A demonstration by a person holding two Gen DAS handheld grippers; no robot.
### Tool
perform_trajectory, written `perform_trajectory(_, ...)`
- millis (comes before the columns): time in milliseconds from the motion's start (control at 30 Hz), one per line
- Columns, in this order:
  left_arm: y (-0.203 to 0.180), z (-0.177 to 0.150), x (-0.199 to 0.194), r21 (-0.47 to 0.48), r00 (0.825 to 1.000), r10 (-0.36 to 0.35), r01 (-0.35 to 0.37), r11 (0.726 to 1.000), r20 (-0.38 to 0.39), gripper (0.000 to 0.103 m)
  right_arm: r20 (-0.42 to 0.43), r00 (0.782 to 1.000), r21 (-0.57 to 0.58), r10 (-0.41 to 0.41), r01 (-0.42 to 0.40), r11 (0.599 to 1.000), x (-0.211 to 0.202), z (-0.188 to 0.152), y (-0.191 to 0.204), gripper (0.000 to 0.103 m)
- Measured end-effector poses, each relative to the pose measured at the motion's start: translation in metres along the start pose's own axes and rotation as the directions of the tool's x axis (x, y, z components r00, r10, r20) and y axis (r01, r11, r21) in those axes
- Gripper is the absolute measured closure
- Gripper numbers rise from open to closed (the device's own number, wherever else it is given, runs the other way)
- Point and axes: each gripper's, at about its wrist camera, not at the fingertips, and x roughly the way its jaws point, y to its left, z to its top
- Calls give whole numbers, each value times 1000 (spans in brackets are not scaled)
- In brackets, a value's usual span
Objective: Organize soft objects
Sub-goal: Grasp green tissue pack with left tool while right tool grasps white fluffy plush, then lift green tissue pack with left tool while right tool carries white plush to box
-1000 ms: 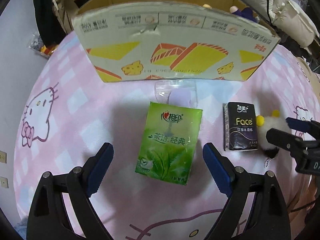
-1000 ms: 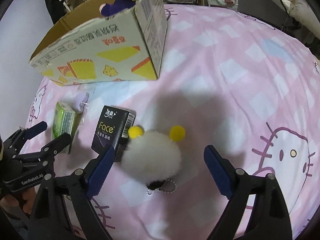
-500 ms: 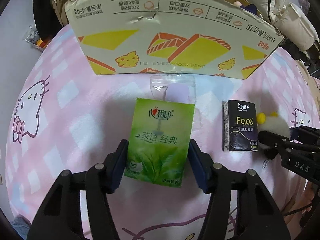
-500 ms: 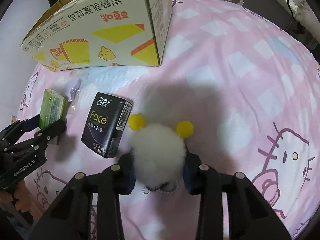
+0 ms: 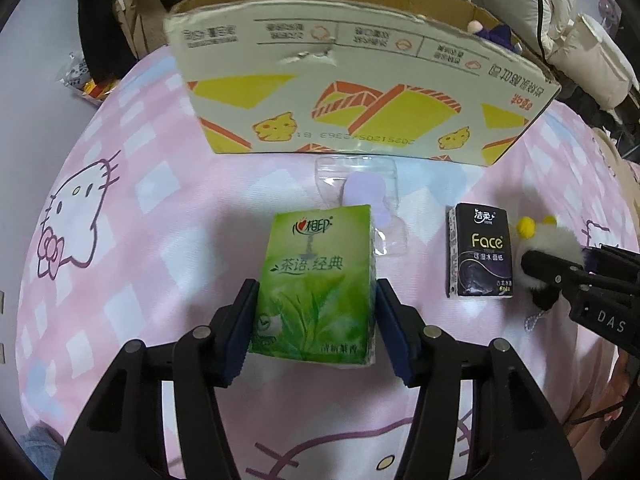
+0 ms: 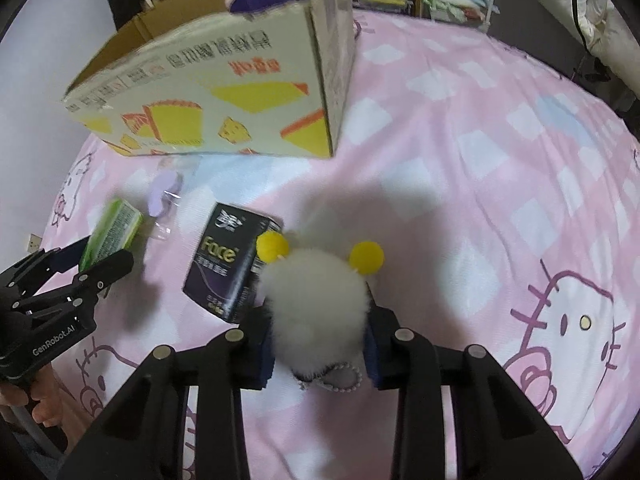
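The green tissue pack [image 5: 314,280] is a soft rectangular packet printed with tea leaves and dark characters. It lies just in front of the cardboard box [image 5: 360,92] on the pink checked bedspread [image 5: 140,208], its long axis running toward the box and its printed top end nearest the box. The left claw [image 5: 316,328] has just been closing, and its blue pads now press both long sides of the pack's near end. Right of the green pack, farther from the box's left corner, lies a black tissue pack [image 5: 482,256], its long axis also toward the box. Just beyond that is a white fluffy pompom [image 6: 316,312] with two yellow balls on the side facing the box; the right claw [image 6: 318,344] is clamped tight on its fur.
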Motion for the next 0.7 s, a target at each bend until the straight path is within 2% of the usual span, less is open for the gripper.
perform_trajectory(200, 6, -4, -18, -12, 998, 32, -31, 999, 57, 47, 112, 994, -43, -17, 22, 999, -27, -2, 10, 66)
perform_trajectory(333, 6, -9, -34, 0, 993, 55, -55, 998, 105, 47, 188, 982, -53, 5, 5, 999, -40, 1, 13, 66)
perform_trajectory(433, 2, -14, -52, 9, 989, 50, -52, 999, 140, 47, 265, 964, -72, 19, 1, 997, -55, 0, 19, 66)
perform_trajectory(533, -6, -15, -69, 21, 978, 79, -85, 996, 191, 47, 331, 943, -86, 40, -12, 996, -69, 4, 22, 66)
perform_trajectory(600, -5, -16, -80, 17, 972, 71, -77, 997, 222, 47, 368, 928, -97, 51, -16, 995, -76, 1, 26, 66)
perform_trajectory(700, -6, -16, -97, 14, 954, 99, -107, 994, 282, 47, 439, 896, -114, 65, -17, 993, -94, -2, 31, 66)
